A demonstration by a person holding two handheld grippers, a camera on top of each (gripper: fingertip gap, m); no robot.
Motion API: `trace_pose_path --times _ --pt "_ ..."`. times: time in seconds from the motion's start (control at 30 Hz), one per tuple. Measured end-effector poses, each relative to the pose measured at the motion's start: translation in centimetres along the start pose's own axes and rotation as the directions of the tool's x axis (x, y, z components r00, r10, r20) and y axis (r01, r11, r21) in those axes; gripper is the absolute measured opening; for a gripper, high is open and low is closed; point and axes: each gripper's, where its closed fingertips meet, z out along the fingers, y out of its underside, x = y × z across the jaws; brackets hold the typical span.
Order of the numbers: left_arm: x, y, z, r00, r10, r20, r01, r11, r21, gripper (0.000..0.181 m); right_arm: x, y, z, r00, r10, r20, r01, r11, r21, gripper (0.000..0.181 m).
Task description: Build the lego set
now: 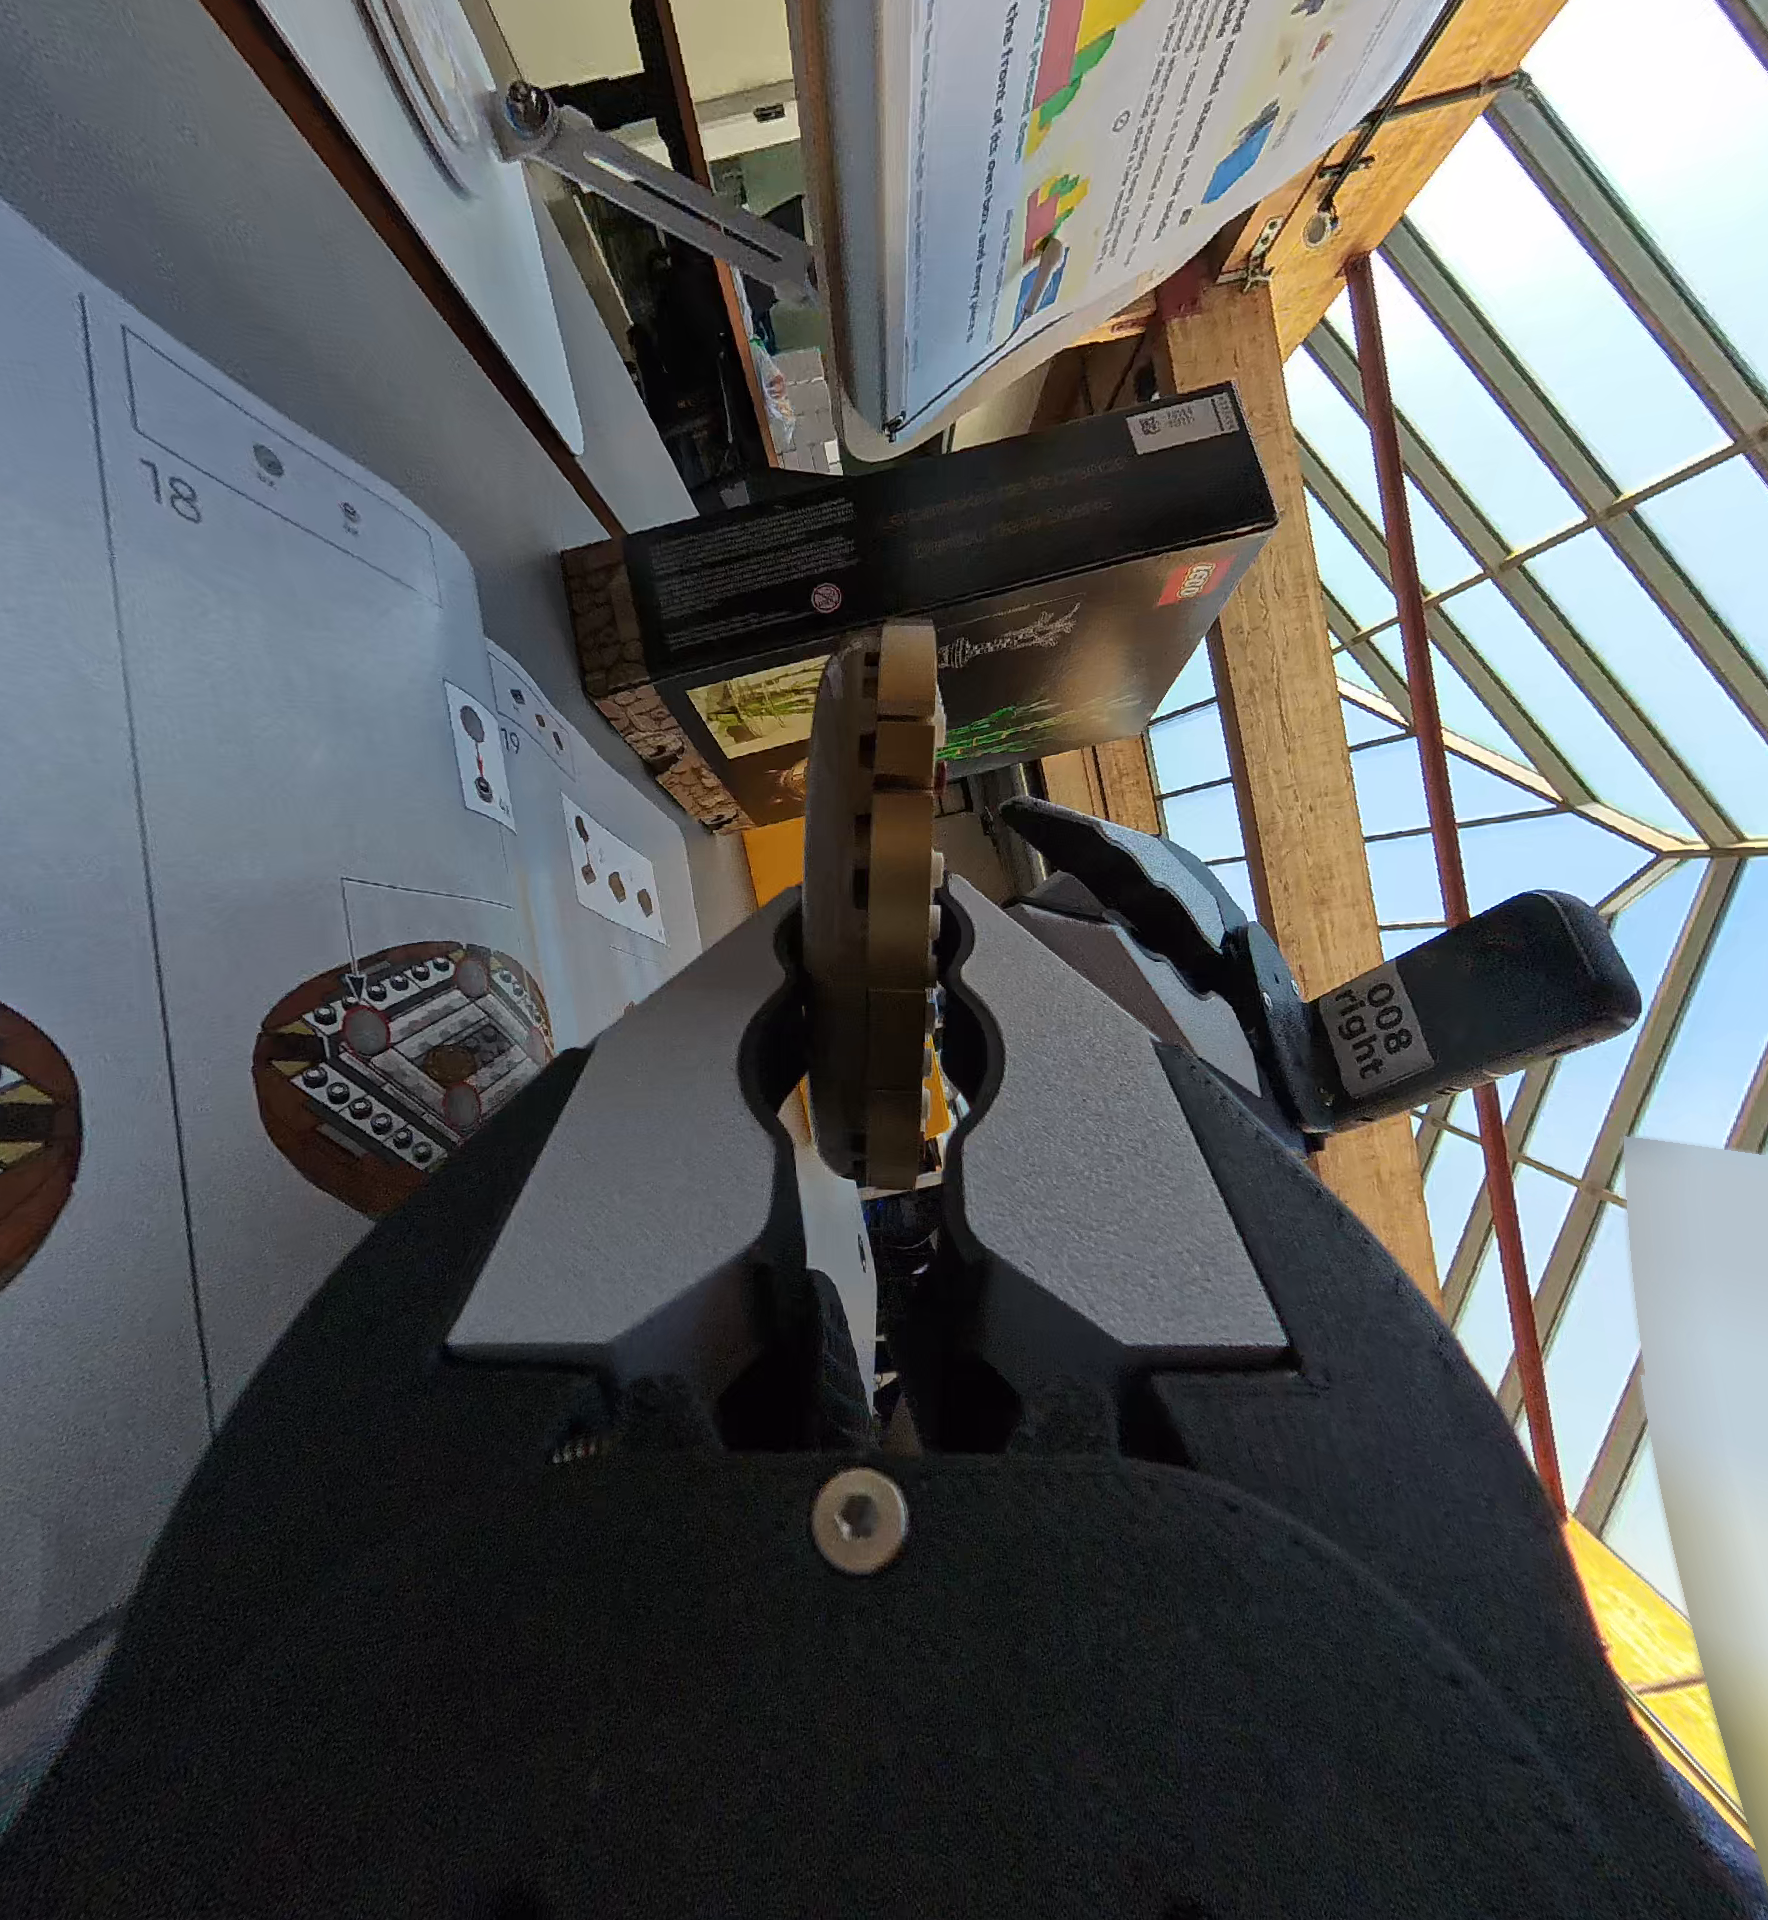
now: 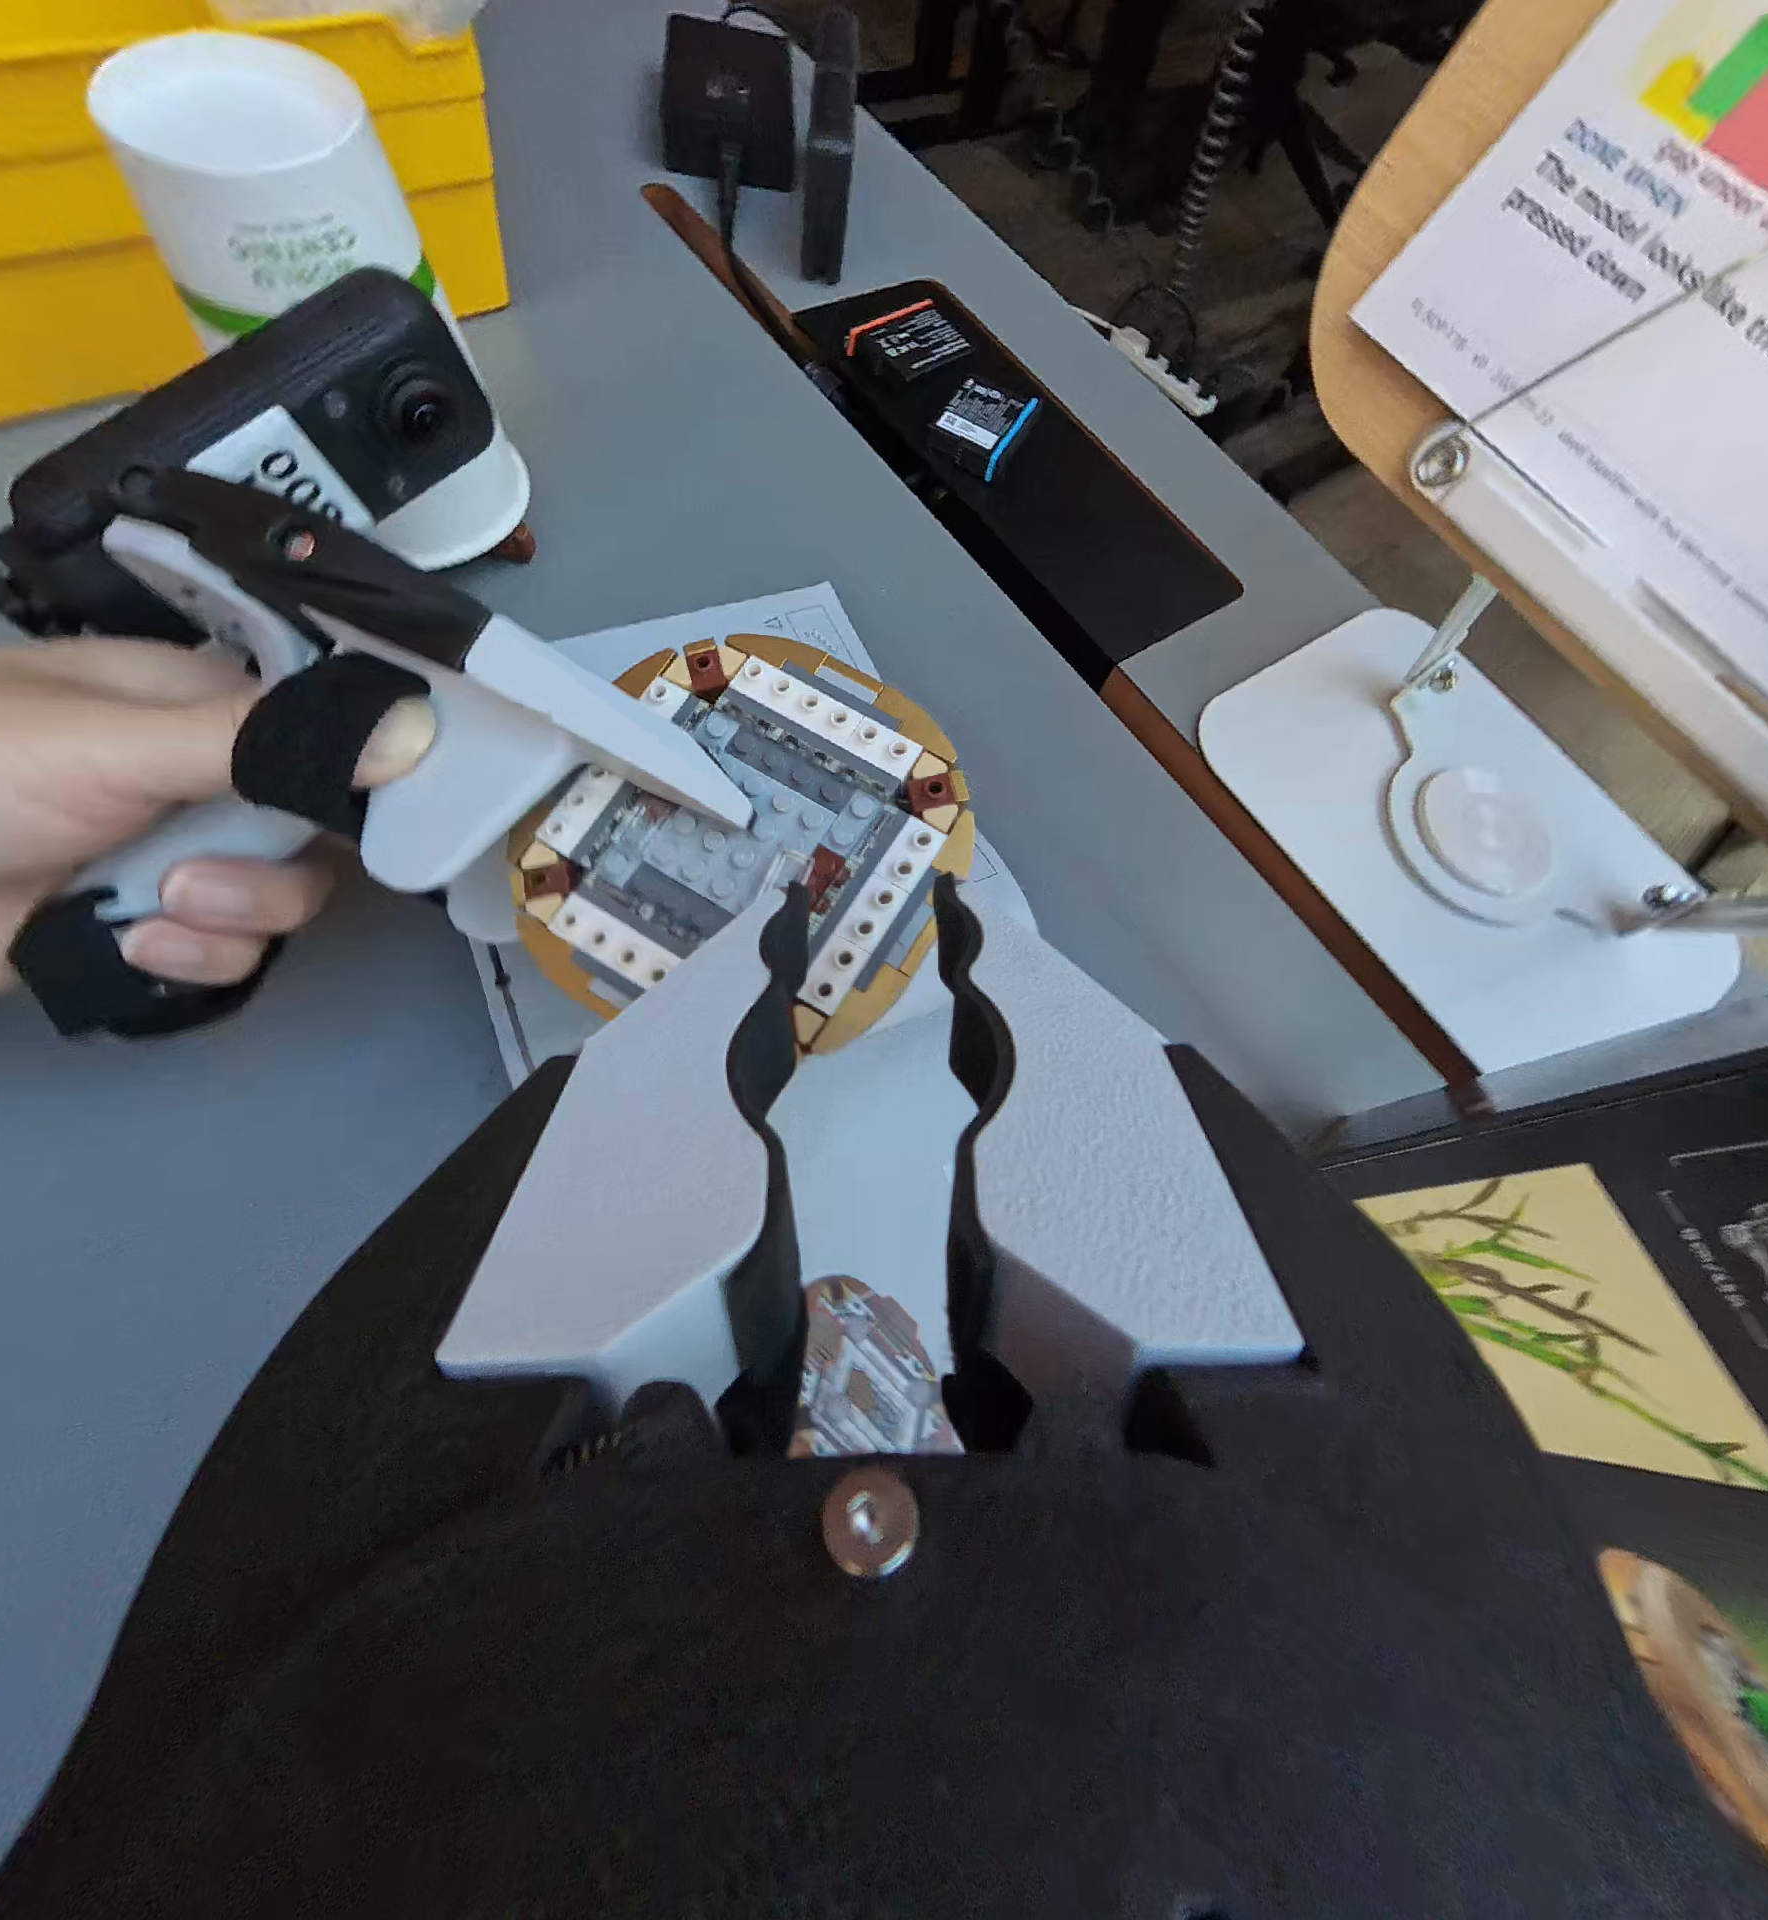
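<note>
Black gripper housing fills the lower half of both wrist views and hides whatever sits under it.

Left gripper (image 1: 875, 997): fingers closed on the round lego base (image 1: 875, 883), gripping it by its rim. In the left wrist view the base shows edge-on, a thin tan disc with its long axis running up the frame; its lower rim is lost between the fingers, and its studded face cannot be made out from here.

Right gripper (image 2: 864, 899): fingers part open with a clear gap, holding nothing, tips just over the near rim of the base.

Lego base, right wrist view (image 2: 818, 748): held clear above the grey worktop (image 2: 184, 1195), studded face turned toward the camera, showing white, grey and reddish-brown bricks on a tan round plate. One finger of the left gripper (image 2: 589, 727) crosses the left part of that face and hides it. A hand (image 2: 80, 790) holds the left gripper, cut off at the frame edge.

Surroundings:
- instruction booklet (image 1: 267, 727), open on the worktop, partly under the base
- black lego box (image 1: 953, 582) at the right, cropped in the right wrist view
- white cup (image 2: 267, 208) and yellow bins (image 2: 18, 208) behind the left gripper
- document stand with a white foot (image 2: 1462, 831) across a gap in the worktop, its sheet cut off by the frame
</note>
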Motion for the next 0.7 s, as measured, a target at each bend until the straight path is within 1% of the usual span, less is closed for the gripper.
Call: trace_pose_path --times 0.07,0.13,0.17,0.2,0.23,0.33,0.43,0.5,0.6,0.7 --pt "0.2 0.3 0.1 1.0 -0.007 -0.006 0.007 1.0 -0.02 0.019 -0.3 0.7 -1.0 0.99 -0.124 0.07 0.123 0.992 0.021 0.032" --pt "0.1 0.6 0.3 1.0 0.016 0.009 -0.015 0.999 -0.05 0.019 -2.0 1.8 -2.0 0.95 -0.242 0.196 0.231 0.97 0.078 0.035" --pt "0.0 0.7 0.3 0.999 0.028 0.015 -0.027 0.998 -0.063 0.019 -2.4 2.0 -2.3 0.931 -0.297 0.213 0.278 0.954 0.113 0.034" --pt "-0.1 0.8 0.3 0.999 0.034 0.021 -0.033 0.997 -0.07 0.019 -2.4 2.1 -2.5 0.919 -0.338 0.201 0.315 0.939 0.138 0.031" --pt "-0.2 0.8 0.3 0.999 0.034 0.023 -0.033 0.997 -0.074 0.019 -2.5 2.1 -2.6 0.912 -0.363 0.193 0.337 0.929 0.155 0.025" --pt "-0.3 1.1 0.4 1.0 0.021 0.018 -0.019 0.994 -0.108 0.019 -3.8 1.9 -2.8 0.886 -0.403 0.231 0.366 0.912 0.188 0.023" --pt "-0.2 2.0 0.7 0.999 0.038 0.02 -0.034 0.983 -0.179 0.019 -4.1 2.8 -2.3 0.861 -0.453 0.233 0.429 0.891 0.147 0.027" --pt "0.0 2.7 0.8 0.998 0.057 0.022 -0.05 0.972 -0.231 0.019 -4.2 3.2 -2.3 0.864 -0.433 0.256 0.415 0.901 0.126 0.031" --pt "0.4 3.8 1.0 0.998 0.057 0.01 -0.051 0.952 -0.301 0.019 -4.4 3.1 -2.9 0.861 -0.427 0.276 0.404 0.904 0.139 0.035" --pt "0.6 4.4 1.1 0.999 0.035 -0.01 -0.036 0.946 -0.321 0.019 -4.5 3.1 -3.3 0.853 -0.44 0.281 0.416 0.898 0.144 0.036"
